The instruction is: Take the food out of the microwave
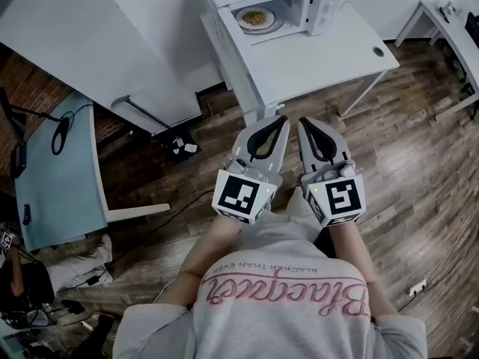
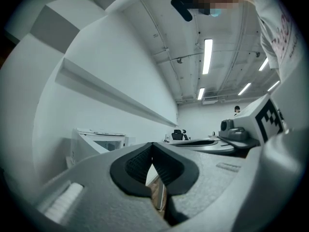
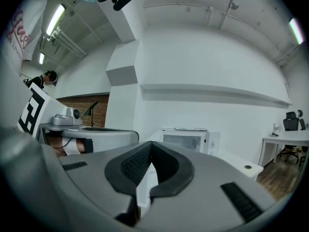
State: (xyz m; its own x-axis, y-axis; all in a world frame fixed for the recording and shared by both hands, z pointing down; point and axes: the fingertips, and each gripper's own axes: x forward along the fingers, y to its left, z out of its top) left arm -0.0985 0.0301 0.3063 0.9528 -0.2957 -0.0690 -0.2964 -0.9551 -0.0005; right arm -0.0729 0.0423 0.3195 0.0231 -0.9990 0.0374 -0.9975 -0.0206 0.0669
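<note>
Grey left gripper (image 1: 282, 120) and grey right gripper (image 1: 304, 123) both closed, empty, open white microwave (image 1: 318, 4) on white table (image 1: 322, 58), round plate of yellow food (image 1: 256, 18) inside

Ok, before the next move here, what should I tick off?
1. Microwave door open: ok, its cavity shows.
2. Plate of food sitting inside: ok.
3. Left gripper empty: ok, jaws shut on nothing.
4. Right gripper empty: ok, jaws shut on nothing.
5. Jaws open for a grasp: not ok, both pairs are together.
6. Microwave within reach: not ok, both grippers hang over the floor, short of the white table.
</note>
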